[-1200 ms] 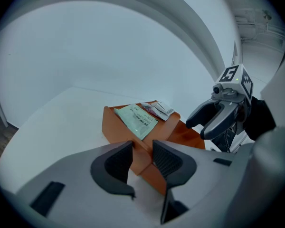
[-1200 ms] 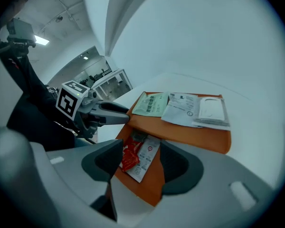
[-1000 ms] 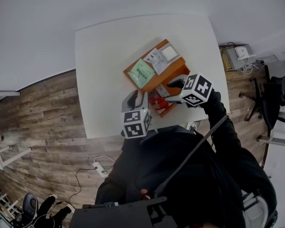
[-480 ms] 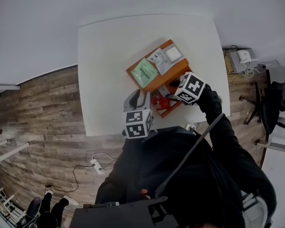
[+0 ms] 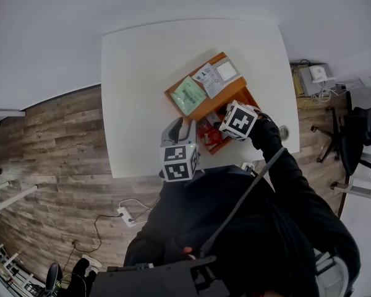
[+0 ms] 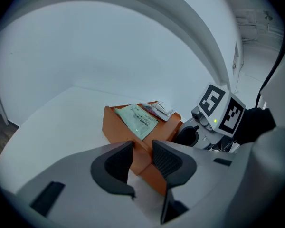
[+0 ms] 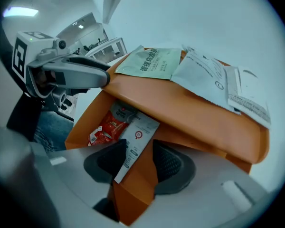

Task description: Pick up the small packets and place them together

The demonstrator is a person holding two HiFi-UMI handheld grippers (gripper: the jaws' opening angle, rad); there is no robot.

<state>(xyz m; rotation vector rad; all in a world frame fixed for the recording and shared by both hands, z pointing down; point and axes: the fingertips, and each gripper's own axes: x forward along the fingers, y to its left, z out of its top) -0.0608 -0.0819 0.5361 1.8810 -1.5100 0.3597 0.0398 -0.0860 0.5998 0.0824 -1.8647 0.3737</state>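
An orange box [image 5: 217,102] lies on the white table. A green packet [image 7: 149,63] and white packets [image 7: 209,82] rest on its raised far part. Red packets [image 7: 104,129] and a white packet with a red mark [image 7: 137,134] sit in the near compartment. My right gripper [image 7: 140,158] points steeply down into that compartment. Its jaws have just been closing, with the white packet between them beside the left pad and a gap at the right pad. My left gripper [image 6: 142,158] is at the box's near left corner, which fills the narrow gap between its jaws. Contact is unclear.
The box sits toward the right near part of the table [image 5: 136,73], close to the front edge. A small round object [image 5: 283,132] lies by the table's right edge. The person's body is just behind the front edge. Wooden floor surrounds the table.
The right gripper has come down and leftward from above the box into its near compartment, tilting more steeply. The left gripper has stayed where it was.
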